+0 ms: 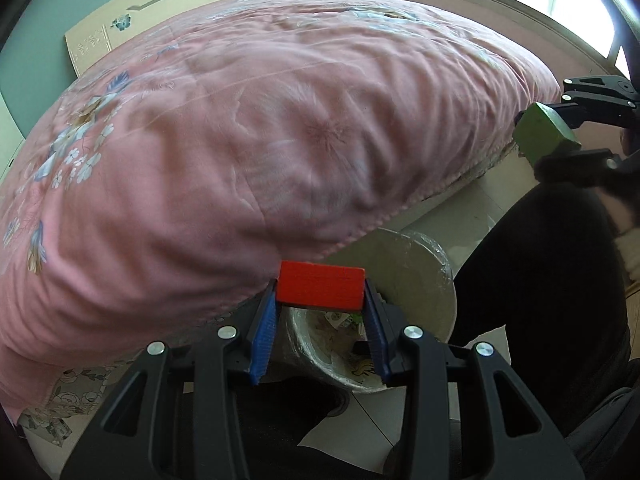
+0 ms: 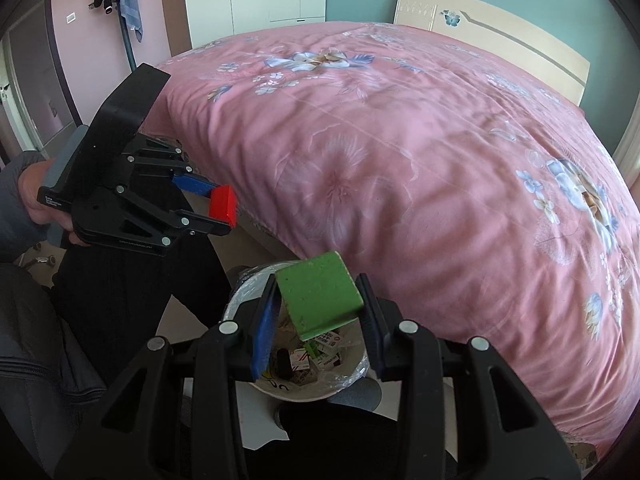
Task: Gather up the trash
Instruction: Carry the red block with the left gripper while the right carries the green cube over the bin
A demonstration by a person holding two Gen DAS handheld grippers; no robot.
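Landmark: the bin (image 2: 352, 376), standing on the floor just beside the bed (image 2: 400, 160), mouth open, litter already inside.

Right gripper (image 2: 320, 308): closed on a green block (image 2: 320, 296), held tilted directly above the bin mouth.

Left gripper (image 1: 320, 296): closed on a red block (image 1: 321, 286), long axis spanning the jaws, hanging over the bin's near rim (image 1: 352, 384) in its own view.

Judgement: right is better centred for release. Bed edge crowds one side of the bin, the person's dark legs the other; room above the mouth is open.
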